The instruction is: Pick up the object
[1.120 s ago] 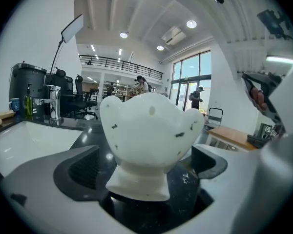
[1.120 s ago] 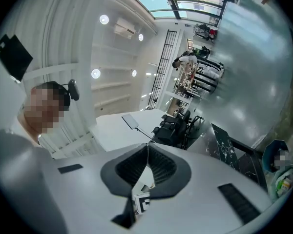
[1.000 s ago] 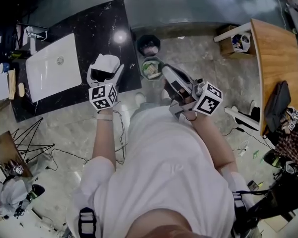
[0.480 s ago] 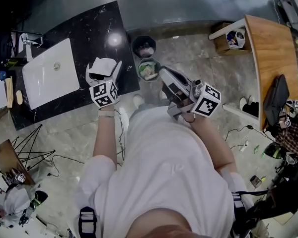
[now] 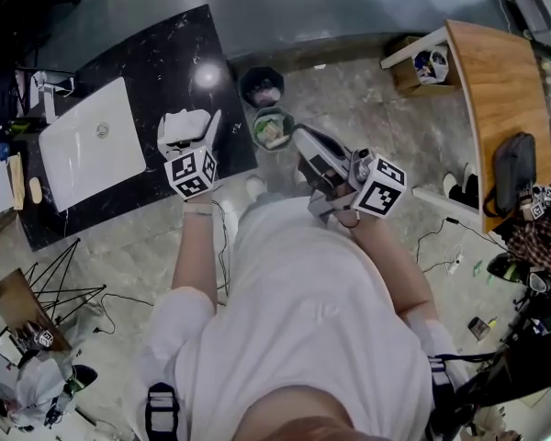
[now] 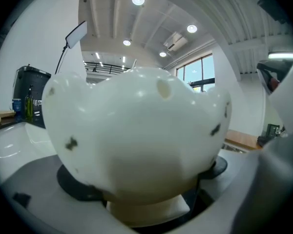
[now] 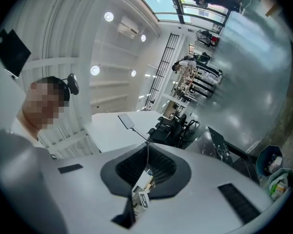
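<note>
The left gripper [image 5: 191, 143] pinched the white object [image 6: 136, 130], which looked already lifted. The right gripper [image 5: 305, 141] sat idle, its jaws pressed together and empty.

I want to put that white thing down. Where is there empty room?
The black counter is bare between the white sink and the held white object, and farther on. The wooden table is bare beyond the black bag. Crowded: the counter's left edge, and the floor by the two bins.
</note>
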